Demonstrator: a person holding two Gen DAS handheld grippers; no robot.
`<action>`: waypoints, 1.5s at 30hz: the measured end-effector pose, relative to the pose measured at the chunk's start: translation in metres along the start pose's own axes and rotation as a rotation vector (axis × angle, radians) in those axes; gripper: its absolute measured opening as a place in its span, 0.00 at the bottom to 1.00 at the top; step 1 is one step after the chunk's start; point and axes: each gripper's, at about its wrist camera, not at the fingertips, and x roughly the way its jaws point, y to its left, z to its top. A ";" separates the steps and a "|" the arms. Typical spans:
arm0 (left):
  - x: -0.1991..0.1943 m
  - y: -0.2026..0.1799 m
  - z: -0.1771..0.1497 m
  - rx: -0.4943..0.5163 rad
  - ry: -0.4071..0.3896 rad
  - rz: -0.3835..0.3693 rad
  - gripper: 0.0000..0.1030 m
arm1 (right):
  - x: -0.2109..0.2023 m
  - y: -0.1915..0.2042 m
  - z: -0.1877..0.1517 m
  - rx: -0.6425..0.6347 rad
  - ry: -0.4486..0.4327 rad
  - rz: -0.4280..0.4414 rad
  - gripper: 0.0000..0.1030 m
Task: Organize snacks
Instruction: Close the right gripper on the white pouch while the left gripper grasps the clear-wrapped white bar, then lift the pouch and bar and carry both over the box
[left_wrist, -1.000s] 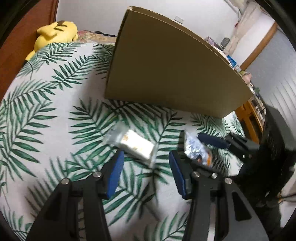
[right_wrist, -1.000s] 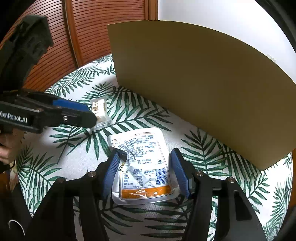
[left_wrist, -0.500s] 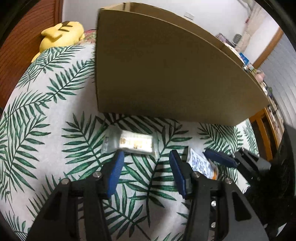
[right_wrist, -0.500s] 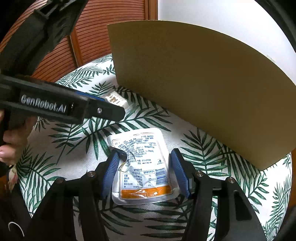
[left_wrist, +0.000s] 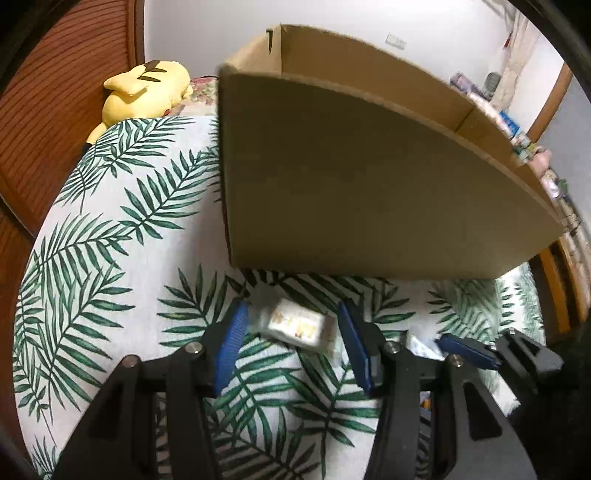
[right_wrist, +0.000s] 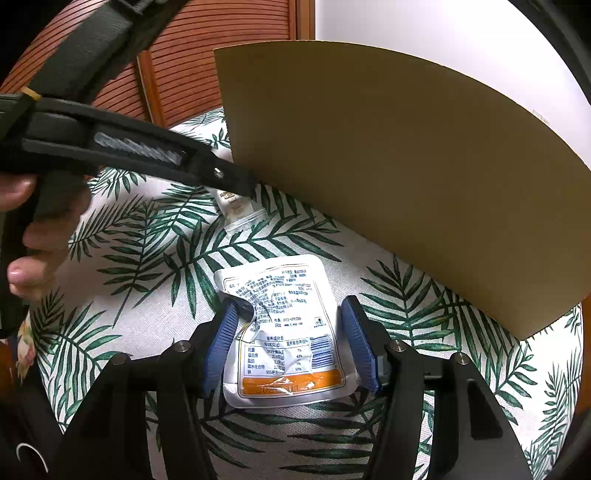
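Observation:
A small clear-wrapped white snack bar (left_wrist: 297, 326) lies on the palm-leaf cloth between the open jaws of my left gripper (left_wrist: 291, 332), just in front of the cardboard box (left_wrist: 369, 184). The bar also shows in the right wrist view (right_wrist: 236, 208), partly hidden by the left gripper's finger. A white and orange snack pouch (right_wrist: 284, 332) lies flat between the open blue pads of my right gripper (right_wrist: 291, 343). Neither pad visibly presses its snack.
The open cardboard box (right_wrist: 388, 166) stands close behind both snacks. A yellow plush toy (left_wrist: 144, 88) lies at the far left by the wooden slatted doors (right_wrist: 221, 55). Shelves with small items (left_wrist: 532, 147) stand at the far right.
My left gripper has moved forward toward the box so the snack bar now sits between its jaws. The right gripper and the pouch have stayed still.

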 end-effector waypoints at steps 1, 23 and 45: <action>0.001 -0.001 0.000 0.003 -0.003 0.005 0.49 | 0.000 0.000 0.000 0.000 0.000 0.000 0.57; -0.001 -0.002 -0.027 0.148 0.021 0.057 0.49 | 0.000 0.001 0.000 -0.004 0.000 -0.008 0.57; -0.045 0.003 -0.044 0.195 -0.077 -0.118 0.18 | 0.007 0.006 0.008 0.011 0.091 0.008 0.54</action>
